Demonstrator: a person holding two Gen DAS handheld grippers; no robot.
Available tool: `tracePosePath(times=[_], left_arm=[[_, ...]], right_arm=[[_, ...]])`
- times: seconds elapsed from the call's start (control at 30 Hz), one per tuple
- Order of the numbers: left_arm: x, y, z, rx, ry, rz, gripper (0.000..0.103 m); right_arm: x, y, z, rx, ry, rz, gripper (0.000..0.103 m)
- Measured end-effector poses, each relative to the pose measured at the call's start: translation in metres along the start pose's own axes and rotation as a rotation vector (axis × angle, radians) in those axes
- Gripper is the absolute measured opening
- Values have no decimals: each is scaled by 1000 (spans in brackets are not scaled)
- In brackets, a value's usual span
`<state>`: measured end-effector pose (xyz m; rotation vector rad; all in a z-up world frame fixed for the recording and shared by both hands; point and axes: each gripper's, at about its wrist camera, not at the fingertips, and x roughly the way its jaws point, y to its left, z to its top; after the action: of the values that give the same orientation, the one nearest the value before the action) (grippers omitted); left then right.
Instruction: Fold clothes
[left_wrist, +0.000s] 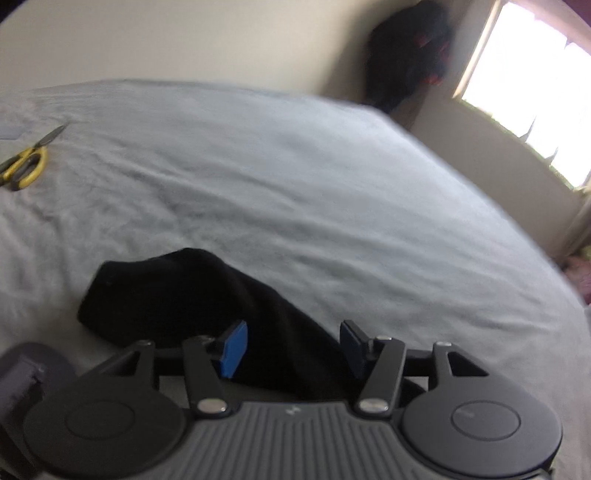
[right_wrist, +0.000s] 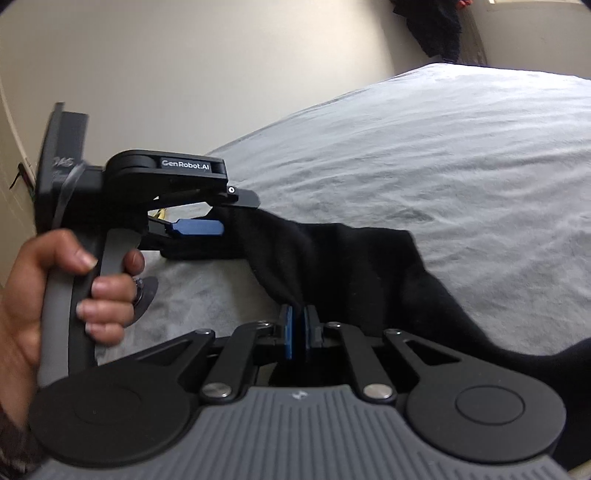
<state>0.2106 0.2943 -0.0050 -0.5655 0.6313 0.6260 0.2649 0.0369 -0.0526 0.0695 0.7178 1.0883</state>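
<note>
A black garment (left_wrist: 166, 299) lies rumpled on the pale grey bedsheet (left_wrist: 295, 177). In the left wrist view my left gripper (left_wrist: 293, 347) stands open, its blue pads (left_wrist: 234, 349) apart on either side of a strip of the black cloth without pressing on it. In the right wrist view my right gripper (right_wrist: 297, 332) is shut on a fold of the black garment (right_wrist: 362, 266), which stretches leftward to the left gripper (right_wrist: 236, 214). A hand (right_wrist: 74, 288) holds that left gripper's handle, seen from the side with its jaws apart at the cloth's end.
Yellow-handled scissors (left_wrist: 26, 166) lie on the sheet at far left. Dark clothes (left_wrist: 410, 55) hang in the room's corner beside a bright window (left_wrist: 535, 92). The bed's edge (left_wrist: 480, 177) runs along the right. A plain wall (right_wrist: 221, 74) stands behind.
</note>
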Motion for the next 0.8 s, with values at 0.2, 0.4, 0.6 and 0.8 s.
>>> tracePosePath(times=[0.2,0.4,0.6,0.8], left_arm=[[13,-3,15,-47,37,86,43],[10,-12,38,-89,-45,13,7],[-35,-2,43,-133,-317,-355,7],[-20,-19,27,69,-300,231,14]], right_arm=[[-12,-12,3,40,-21,74,7],[-15,-16,4,62,-35,116,7],[-19,-16,6,82,-81,154,7],[-7,-13,5,103,-21,207,8]])
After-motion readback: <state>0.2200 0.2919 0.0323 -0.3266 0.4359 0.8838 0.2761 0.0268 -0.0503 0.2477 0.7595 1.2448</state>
